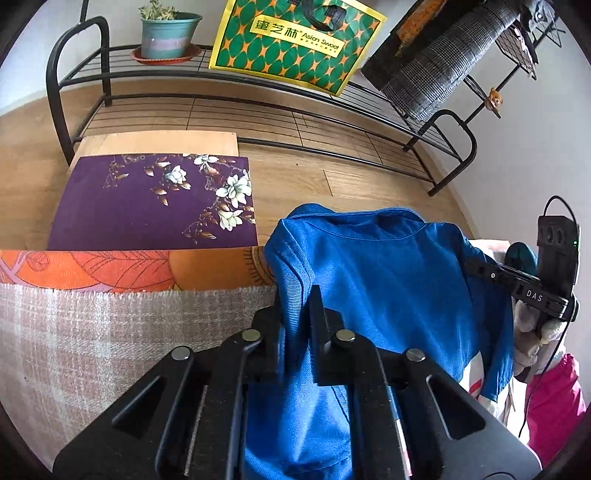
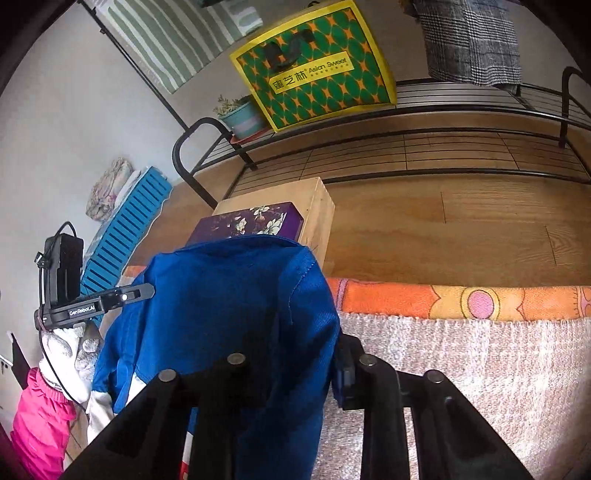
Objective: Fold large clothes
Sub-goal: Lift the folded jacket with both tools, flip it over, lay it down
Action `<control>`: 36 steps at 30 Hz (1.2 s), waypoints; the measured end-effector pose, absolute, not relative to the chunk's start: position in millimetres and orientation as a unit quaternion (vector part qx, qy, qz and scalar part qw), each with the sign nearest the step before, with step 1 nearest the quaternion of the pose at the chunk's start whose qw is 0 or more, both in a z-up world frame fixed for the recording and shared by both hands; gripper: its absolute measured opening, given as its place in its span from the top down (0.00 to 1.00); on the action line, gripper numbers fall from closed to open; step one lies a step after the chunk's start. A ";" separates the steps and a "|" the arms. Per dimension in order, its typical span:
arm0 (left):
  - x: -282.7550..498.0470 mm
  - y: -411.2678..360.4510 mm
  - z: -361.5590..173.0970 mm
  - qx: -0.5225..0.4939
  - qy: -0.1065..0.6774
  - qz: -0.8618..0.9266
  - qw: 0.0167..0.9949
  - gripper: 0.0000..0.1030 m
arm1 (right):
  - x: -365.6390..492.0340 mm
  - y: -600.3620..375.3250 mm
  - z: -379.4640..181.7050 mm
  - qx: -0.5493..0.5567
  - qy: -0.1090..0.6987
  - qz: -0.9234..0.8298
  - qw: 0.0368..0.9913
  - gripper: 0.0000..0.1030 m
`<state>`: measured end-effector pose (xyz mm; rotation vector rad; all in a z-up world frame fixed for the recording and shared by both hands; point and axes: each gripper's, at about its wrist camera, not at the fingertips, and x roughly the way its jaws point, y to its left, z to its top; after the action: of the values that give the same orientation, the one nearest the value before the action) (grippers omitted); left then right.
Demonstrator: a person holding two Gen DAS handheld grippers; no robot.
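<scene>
A large blue garment [image 1: 388, 277] hangs bunched between both grippers above a pinkish woven cover [image 1: 110, 332]. In the left wrist view my left gripper [image 1: 299, 317] is shut on a fold of the blue cloth, which runs down between its black fingers [image 1: 317, 310]. The other gripper's body [image 1: 535, 291], held by a gloved hand, shows at the right edge behind the cloth. In the right wrist view my right gripper [image 2: 303, 358] is shut on the blue garment [image 2: 229, 302]. The cloth drapes over and hides its left finger.
An orange patterned blanket [image 1: 92, 269] edges the woven cover. Beyond stand a purple floral box [image 1: 155, 203] on a wooden box, a black metal rack [image 1: 258, 96] with a green-yellow bag [image 1: 295, 40] and a plant pot [image 1: 170, 33], and a blue slatted crate [image 2: 125, 229].
</scene>
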<state>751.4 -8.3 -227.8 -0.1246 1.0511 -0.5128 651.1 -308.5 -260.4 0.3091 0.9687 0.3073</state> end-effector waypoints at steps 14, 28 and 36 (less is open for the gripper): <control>686.5 -1.9 -154.8 -0.047 0.422 -0.248 0.871 0.99 | 588.8 -288.0 -167.5 0.078 0.393 0.124 0.908 1.00; 538.8 27.8 -77.8 -0.038 0.375 -0.262 0.889 0.99 | 443.9 -246.2 -76.1 0.062 0.351 0.143 0.923 1.00; 432.5 49.3 -75.2 -0.027 0.358 -0.269 0.894 0.99 | 345.9 -232.3 -73.9 0.049 0.337 0.156 0.927 1.00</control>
<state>432.5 49.3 -75.2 -0.0570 0.7421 -0.5586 345.9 -232.3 -74.0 0.1010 0.6905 0.3200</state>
